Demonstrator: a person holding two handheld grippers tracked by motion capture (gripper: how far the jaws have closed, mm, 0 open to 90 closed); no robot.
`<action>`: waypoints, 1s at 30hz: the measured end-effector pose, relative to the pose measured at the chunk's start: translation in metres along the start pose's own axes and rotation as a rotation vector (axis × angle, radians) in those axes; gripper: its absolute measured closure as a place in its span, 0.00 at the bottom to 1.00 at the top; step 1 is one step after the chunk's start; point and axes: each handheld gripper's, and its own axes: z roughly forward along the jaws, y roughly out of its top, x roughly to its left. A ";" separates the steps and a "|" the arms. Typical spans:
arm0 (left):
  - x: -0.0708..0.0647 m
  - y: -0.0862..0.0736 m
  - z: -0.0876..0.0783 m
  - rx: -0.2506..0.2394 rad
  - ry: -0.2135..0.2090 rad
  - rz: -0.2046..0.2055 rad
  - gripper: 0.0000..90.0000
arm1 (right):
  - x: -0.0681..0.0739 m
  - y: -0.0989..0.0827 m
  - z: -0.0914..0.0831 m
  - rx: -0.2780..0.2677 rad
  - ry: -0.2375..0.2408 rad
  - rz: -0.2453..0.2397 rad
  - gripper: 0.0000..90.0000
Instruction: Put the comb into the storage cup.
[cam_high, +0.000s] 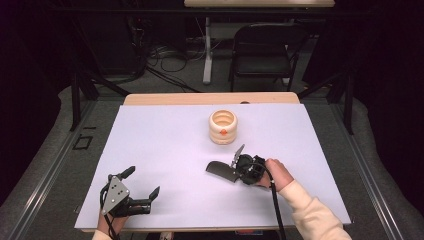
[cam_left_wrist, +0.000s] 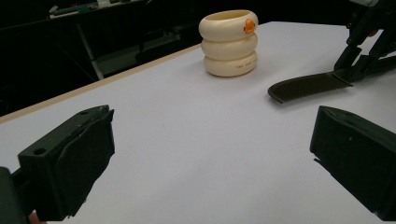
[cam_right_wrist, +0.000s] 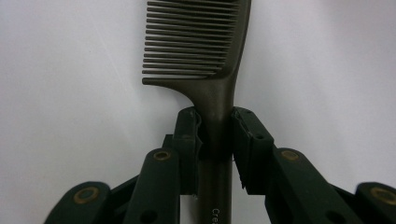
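Note:
A dark comb (cam_high: 218, 170) lies flat on the white table top right of centre, its teeth end pointing left. My right gripper (cam_high: 235, 167) is shut on its handle. In the right gripper view both pads press the handle (cam_right_wrist: 217, 126) just below the toothed head (cam_right_wrist: 196, 42). A cream ribbed cup (cam_high: 223, 126) with an orange mark stands upright behind the comb. My left gripper (cam_high: 142, 181) rests open at the front left with nothing between its jaws. Its own view looks past wide-apart jaws (cam_left_wrist: 210, 154) toward the cup (cam_left_wrist: 229, 43), the comb (cam_left_wrist: 306, 87) and the right gripper (cam_left_wrist: 362, 51).
The white sheet (cam_high: 165, 145) covers the table, with a wooden strip (cam_high: 210, 98) along the far edge. Beyond it stand a black chair (cam_high: 262, 47) and a white table leg (cam_high: 207, 50), with cables on the floor.

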 end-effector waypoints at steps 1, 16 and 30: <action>0.000 0.000 0.000 -0.001 0.000 0.000 0.00 | 0.000 0.000 -0.002 0.000 -0.002 0.005 0.80; 0.000 0.000 0.000 -0.001 0.000 0.001 0.00 | -0.001 -0.008 -0.014 -0.073 0.006 0.027 0.80; 0.000 0.000 0.000 -0.002 -0.001 -0.002 0.00 | -0.005 -0.015 -0.021 -0.128 0.016 0.061 0.80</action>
